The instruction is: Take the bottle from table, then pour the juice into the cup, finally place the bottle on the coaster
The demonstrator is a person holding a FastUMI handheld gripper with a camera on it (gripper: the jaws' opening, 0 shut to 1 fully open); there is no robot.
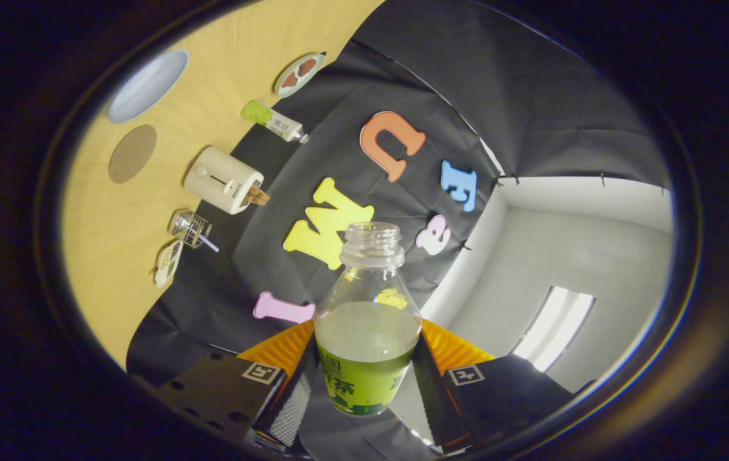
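My gripper (367,362) is shut on a clear, uncapped bottle (367,320) with a green label, one finger pressing on each side of its lower body. Pale green juice fills about half of the bottle. The view is rolled hard, so the wooden table (108,256) runs up along the side of the left finger. On the table, well away from the bottle, stands a clear glass cup (190,228). A round brown coaster (132,153) lies flat further along the table, beyond the cup.
A white toaster (223,179) sits between cup and coaster, close to the cloth wall. Beyond it are a small green-capped bottle (272,120), a pale blue round plate (146,85) and a dish with food (300,73). A small card (168,262) lies by the cup.
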